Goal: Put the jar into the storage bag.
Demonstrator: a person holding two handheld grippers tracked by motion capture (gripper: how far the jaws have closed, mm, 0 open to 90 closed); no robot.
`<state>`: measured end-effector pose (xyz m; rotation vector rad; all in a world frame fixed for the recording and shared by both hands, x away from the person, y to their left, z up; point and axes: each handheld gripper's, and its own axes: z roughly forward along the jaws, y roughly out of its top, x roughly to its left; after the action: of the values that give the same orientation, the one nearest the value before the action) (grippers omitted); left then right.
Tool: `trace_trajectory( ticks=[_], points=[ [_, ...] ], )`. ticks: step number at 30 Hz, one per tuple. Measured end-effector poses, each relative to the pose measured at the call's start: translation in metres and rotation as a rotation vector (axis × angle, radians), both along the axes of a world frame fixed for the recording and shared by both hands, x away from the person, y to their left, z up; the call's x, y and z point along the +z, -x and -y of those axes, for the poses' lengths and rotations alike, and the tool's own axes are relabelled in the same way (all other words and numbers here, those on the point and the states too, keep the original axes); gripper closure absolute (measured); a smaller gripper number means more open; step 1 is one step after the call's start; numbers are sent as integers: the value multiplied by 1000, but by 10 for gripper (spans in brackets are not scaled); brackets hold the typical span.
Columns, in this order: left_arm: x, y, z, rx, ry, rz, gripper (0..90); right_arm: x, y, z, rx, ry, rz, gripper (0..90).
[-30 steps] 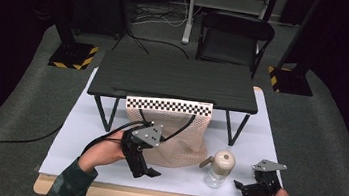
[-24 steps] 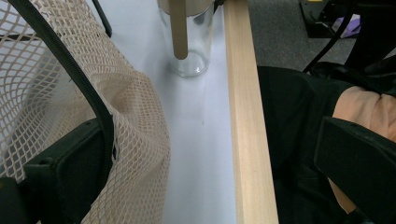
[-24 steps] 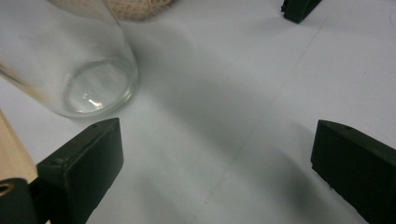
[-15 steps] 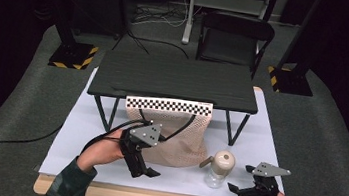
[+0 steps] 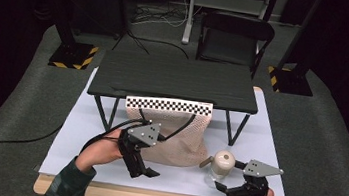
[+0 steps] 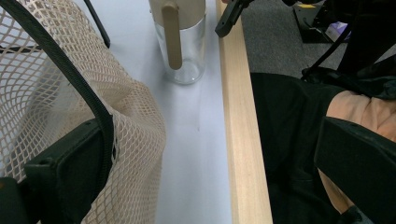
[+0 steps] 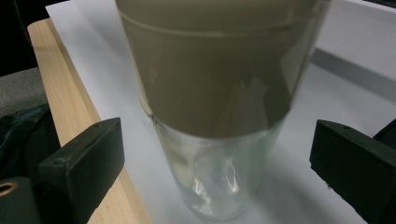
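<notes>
While apart, jar (image 7: 212, 116) between jaws

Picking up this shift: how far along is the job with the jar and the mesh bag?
Done: the left hand-held gripper holds the mesh bag by its edge. In hand: the right hand-held gripper, open, has its jaws either side of the jar, apart from it. Left: gripping the jar, which stands on the table outside the bag.

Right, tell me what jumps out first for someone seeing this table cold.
The cream mesh bag under the small black table draws the eye first; the left claw hangs at its front with the bag's black strap against one jaw. Right of it stands a clear glass jar with a beige lid, and the right claw hangs open around it, both jaws clear of the glass.
</notes>
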<state>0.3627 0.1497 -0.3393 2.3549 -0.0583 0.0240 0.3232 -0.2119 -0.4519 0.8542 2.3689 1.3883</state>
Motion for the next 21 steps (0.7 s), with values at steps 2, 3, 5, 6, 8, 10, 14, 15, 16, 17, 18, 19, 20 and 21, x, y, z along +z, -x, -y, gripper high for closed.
trace_trajectory(
  ticks=[2,3,5,6,8,10,14,15,16,17,18,19,20,21],
  points=[
    [0,0,0,0,0,0,0,0,-1,-3,5,-8,3,11],
    [0,0,0,0,0,0,0,1,-2,-5,-4,-7,7,7],
    [0,0,0,0,-2,1,0,1,-3,-7,2,-13,10,0],
    [0,0,0,0,-3,0,0,1,-4,-9,-4,-10,13,0],
    [0,0,0,0,-2,0,0,0,-5,-11,0,-14,13,0],
    [0,0,0,0,-4,0,0,0,-5,-13,5,-21,21,86],
    [0,0,0,0,-5,1,0,-2,-6,-12,1,-22,8,213],
    [0,0,0,0,-6,1,0,-2,-7,-11,-3,-23,4,234],
    [0,0,0,-1,-7,2,0,-3,-7,-11,-4,-27,-1,247],
    [-1,0,0,0,-7,2,0,-3,-7,-10,-9,-26,2,270],
    [-1,0,0,0,-9,3,0,-4,-7,-10,-12,-29,1,271],
    [-1,0,0,0,-9,3,0,-4,-8,-9,-12,-34,-1,275],
    [-1,0,0,-1,-11,2,0,-4,-7,-10,-20,-31,3,280],
    [-1,0,0,-1,-10,2,0,-4,-6,-10,-26,-29,10,284]
  ],
)
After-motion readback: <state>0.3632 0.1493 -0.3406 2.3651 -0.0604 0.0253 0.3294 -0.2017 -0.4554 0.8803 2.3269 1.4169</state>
